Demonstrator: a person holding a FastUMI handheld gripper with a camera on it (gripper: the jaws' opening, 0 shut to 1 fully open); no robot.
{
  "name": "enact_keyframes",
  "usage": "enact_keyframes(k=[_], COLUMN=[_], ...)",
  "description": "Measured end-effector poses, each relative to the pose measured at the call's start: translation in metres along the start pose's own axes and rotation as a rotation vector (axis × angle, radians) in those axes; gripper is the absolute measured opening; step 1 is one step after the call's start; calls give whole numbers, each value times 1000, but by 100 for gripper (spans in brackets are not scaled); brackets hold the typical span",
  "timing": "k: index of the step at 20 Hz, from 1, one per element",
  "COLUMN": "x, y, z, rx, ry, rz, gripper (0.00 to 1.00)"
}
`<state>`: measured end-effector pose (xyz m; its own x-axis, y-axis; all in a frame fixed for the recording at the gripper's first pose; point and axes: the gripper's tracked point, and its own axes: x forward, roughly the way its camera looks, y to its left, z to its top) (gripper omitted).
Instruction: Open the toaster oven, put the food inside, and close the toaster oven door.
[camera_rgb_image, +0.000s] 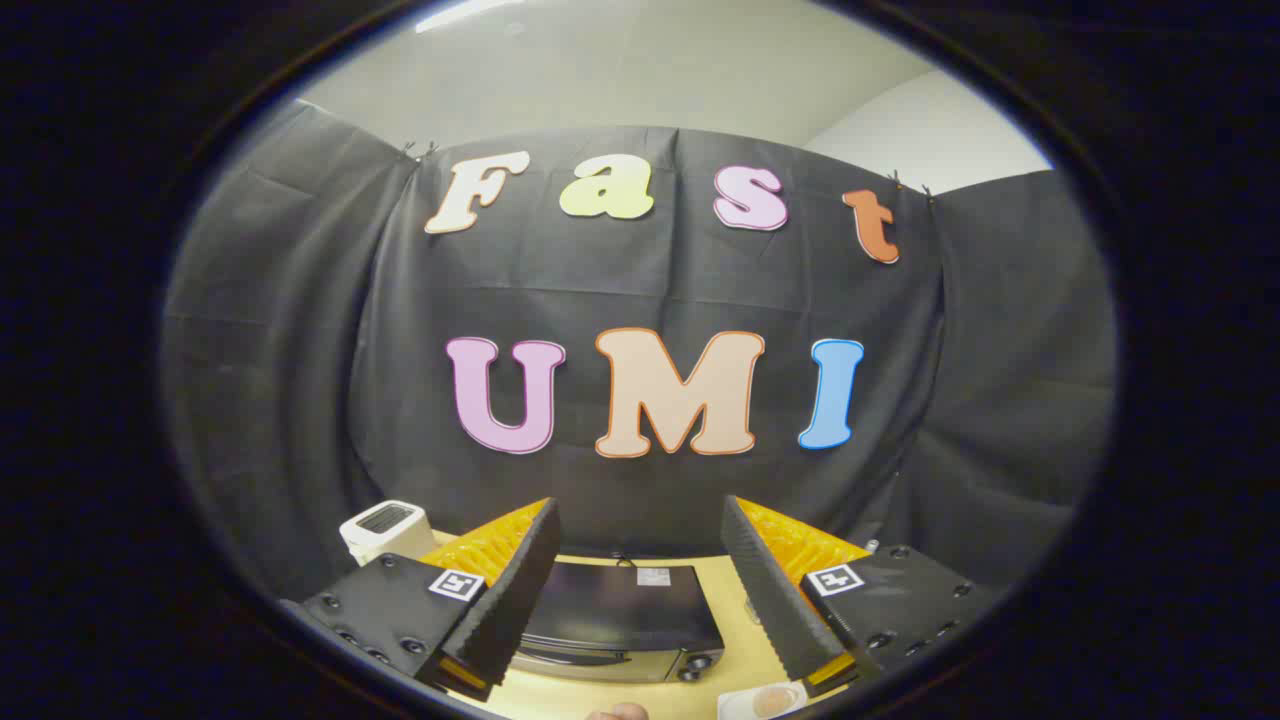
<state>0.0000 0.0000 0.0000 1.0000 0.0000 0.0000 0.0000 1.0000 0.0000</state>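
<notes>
Here the gripper (640, 560) is hanging high above the table (740, 640), its two fingers spread wide and grasping nothing. The toaster oven (618, 618) is sitting on the table below and between the fingers, seen from above and behind its front edge, with its dark top facing up and its control knobs (697, 663) showing at the near right corner. The door appears to be closed, though the front face is too foreshortened to confirm this.

The food is most likely the round, pale brown item resting on the small white plate (745, 705) just beside the right finger, near the oven's knob end; it is placed within short reach of the door. A white toaster (385, 527) is standing well apart, beyond the left finger, and is taking no part in the task.

The wide finger spacing and the raised position suggest that the gripper is staging for the first step, the door handle. No step of the task looks done yet.
</notes>
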Motion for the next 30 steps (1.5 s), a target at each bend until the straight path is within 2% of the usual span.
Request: enact_keyframes(k=[14,18,22,30], x=[10,20,45,77], y=[-1,3,22,63], z=[8,-4,-47,-183], rx=[9,44,85,77], ry=[-32,-34,15,229], rz=[-4,-4,32,77], gripper=[100,100,100,100])
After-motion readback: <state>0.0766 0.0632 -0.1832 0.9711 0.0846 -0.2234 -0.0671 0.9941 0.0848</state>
